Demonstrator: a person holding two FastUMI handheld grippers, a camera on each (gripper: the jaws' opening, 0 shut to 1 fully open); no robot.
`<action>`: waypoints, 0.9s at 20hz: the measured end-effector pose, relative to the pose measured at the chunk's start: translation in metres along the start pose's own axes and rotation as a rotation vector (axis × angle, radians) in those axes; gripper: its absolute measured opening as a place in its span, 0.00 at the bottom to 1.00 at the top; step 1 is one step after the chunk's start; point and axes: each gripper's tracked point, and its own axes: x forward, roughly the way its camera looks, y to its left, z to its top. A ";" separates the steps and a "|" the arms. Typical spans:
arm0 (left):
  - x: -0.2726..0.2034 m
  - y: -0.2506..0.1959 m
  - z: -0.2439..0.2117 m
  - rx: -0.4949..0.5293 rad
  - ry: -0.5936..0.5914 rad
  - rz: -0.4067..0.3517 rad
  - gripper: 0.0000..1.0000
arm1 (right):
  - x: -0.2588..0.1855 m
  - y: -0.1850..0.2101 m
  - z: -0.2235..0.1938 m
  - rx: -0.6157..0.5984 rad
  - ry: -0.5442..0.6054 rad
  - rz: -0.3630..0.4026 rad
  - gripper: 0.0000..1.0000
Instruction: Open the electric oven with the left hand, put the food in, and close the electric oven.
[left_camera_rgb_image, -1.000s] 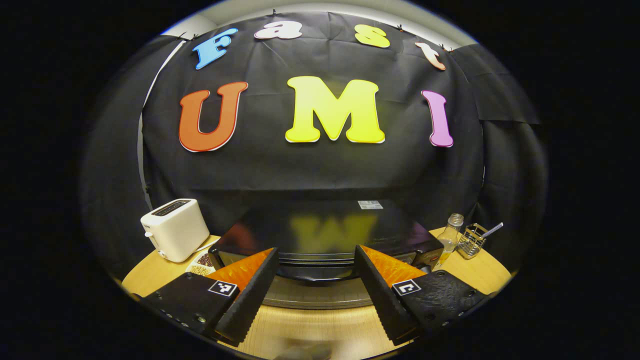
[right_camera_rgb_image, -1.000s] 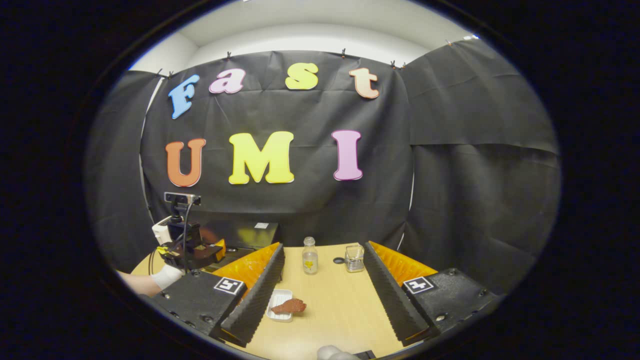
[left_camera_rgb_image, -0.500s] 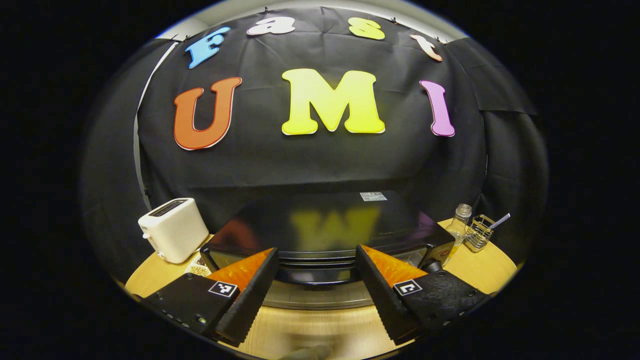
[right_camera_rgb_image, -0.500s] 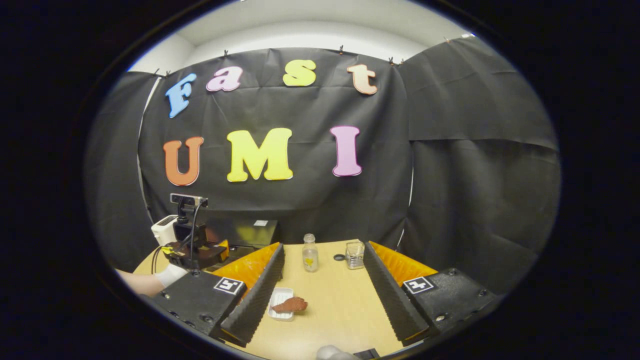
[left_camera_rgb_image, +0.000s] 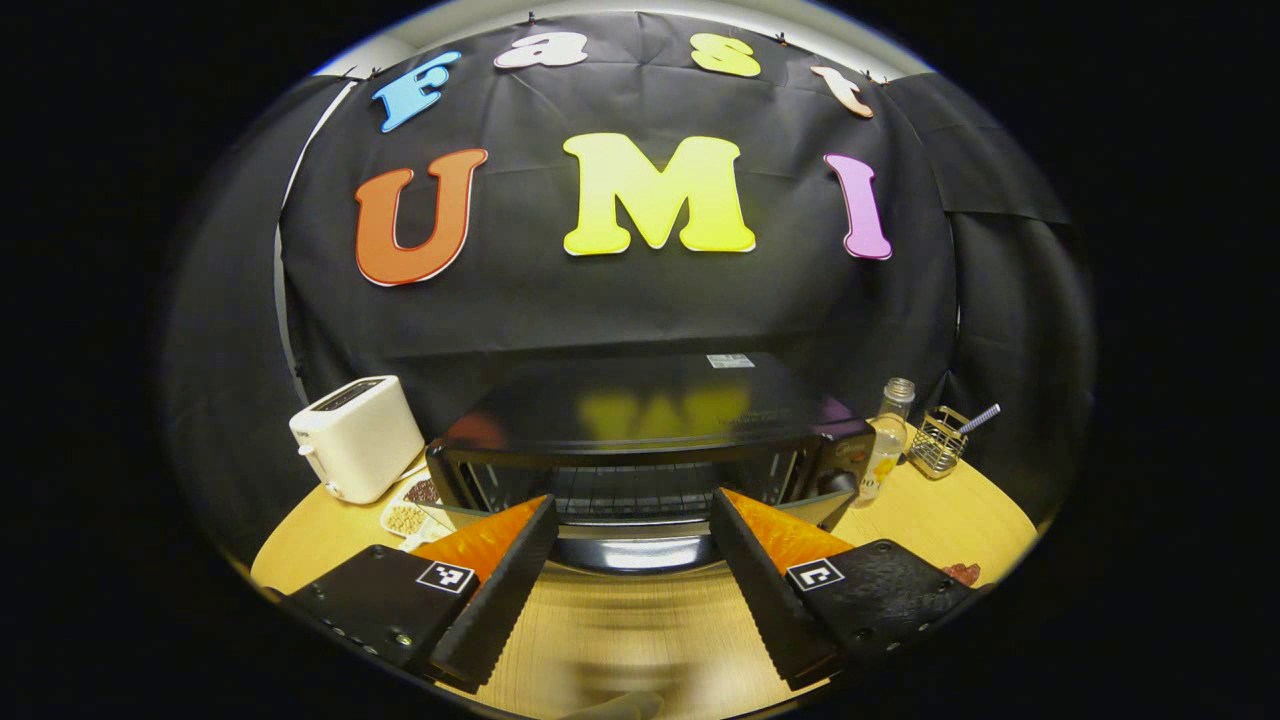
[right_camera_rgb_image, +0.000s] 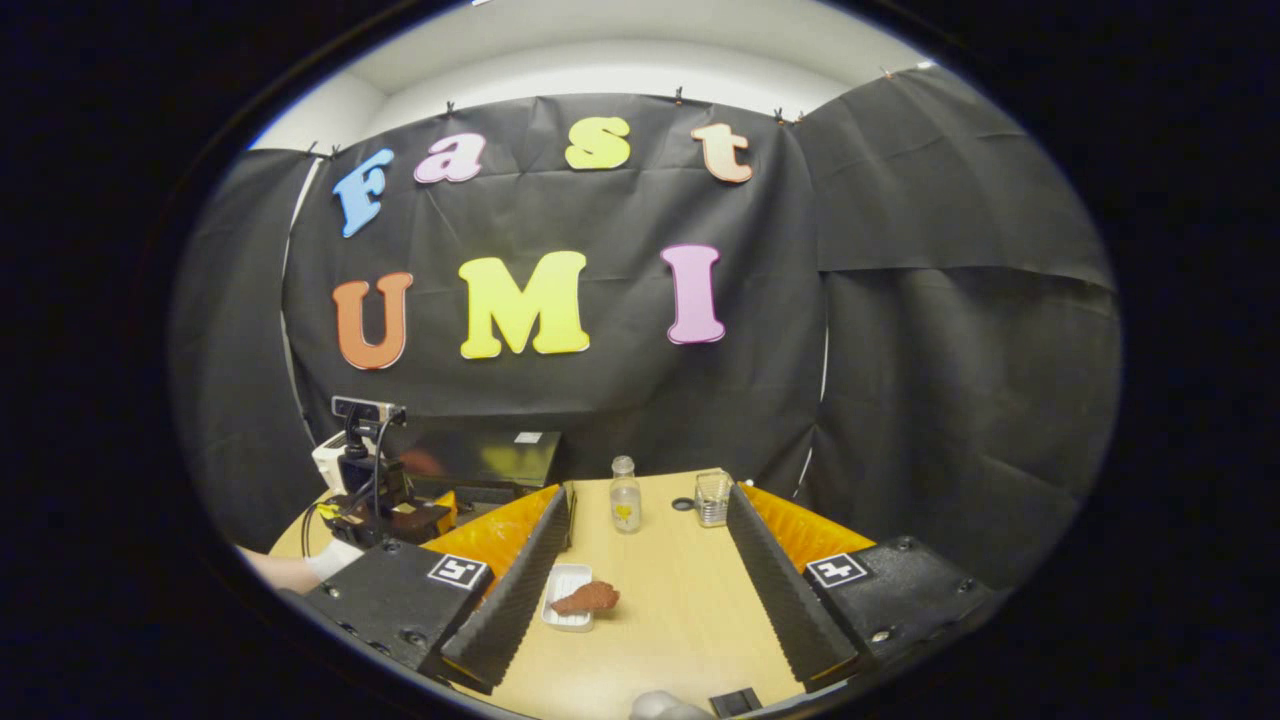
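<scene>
- Left tongs (left_camera_rgb_image: 632, 560): spread, before the electric oven (left_camera_rgb_image: 640, 430), its door lowered.
- Right tongs (right_camera_rgb_image: 650, 570): spread, above the surface (right_camera_rgb_image: 680, 620).
- Food (right_camera_rgb_image: 587, 598): on a white tray (right_camera_rgb_image: 565, 610), between the right tongs.

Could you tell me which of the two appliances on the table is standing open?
The black electric oven, door lowered, rack visible; the white toaster is not.

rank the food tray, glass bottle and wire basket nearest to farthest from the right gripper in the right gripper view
1. food tray, nearest, beside the right gripper's left finger
2. glass bottle, farther back, centre
3. wire basket, just right of the bottle; too close to call against it
</scene>
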 end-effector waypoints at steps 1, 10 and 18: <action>-0.006 -0.001 -0.005 0.001 0.008 -0.003 0.98 | -0.001 0.000 -0.002 -0.001 0.004 0.004 0.96; -0.053 -0.003 -0.092 -0.006 0.134 -0.023 0.97 | -0.008 0.002 -0.017 -0.015 0.042 0.022 1.00; -0.057 -0.007 -0.141 -0.014 0.240 -0.024 0.97 | -0.013 -0.007 -0.036 -0.047 0.085 -0.005 1.00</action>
